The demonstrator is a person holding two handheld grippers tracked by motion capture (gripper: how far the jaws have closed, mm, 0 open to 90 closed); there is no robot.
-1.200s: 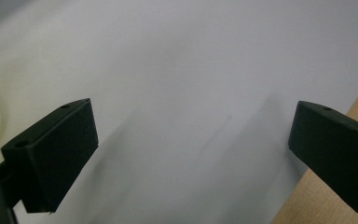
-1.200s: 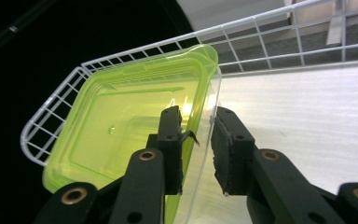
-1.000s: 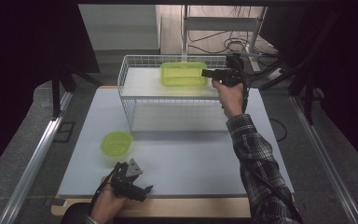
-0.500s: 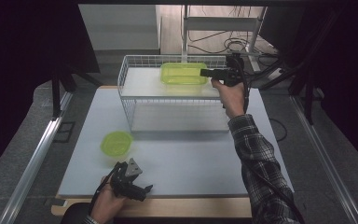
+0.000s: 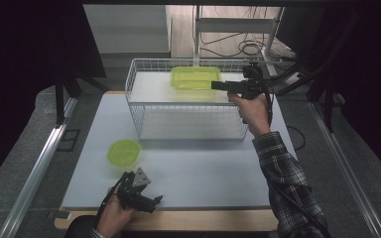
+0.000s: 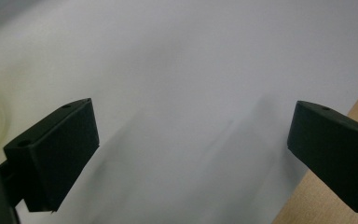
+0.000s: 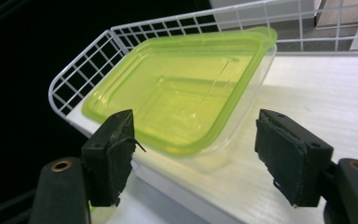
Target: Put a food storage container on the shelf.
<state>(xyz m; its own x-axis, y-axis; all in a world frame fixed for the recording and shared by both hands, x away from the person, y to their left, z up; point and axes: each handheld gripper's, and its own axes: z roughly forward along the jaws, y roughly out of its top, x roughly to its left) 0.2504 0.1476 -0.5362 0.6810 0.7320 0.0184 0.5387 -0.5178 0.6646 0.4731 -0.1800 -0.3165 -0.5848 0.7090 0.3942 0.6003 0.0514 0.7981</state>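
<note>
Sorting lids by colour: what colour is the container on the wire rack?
Translucent yellow-green container; clearest in the right gripper view.

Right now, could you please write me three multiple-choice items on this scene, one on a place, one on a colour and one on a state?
1. Where does the rectangular container sit?
A. on the wire rack's top shelf
B. on the floor
C. beside the round lid

2. What colour is the round lid on the table?
A. red
B. yellow-green
C. black

3. How do the right gripper's jaws stand?
A. clamped on the container
B. shut on nothing
C. open, apart from the container

Key: 1 A, it rests inside the wire rack; 2 B, same tint as the container; 3 C, they have just been opening, with gaps on both sides.
</note>
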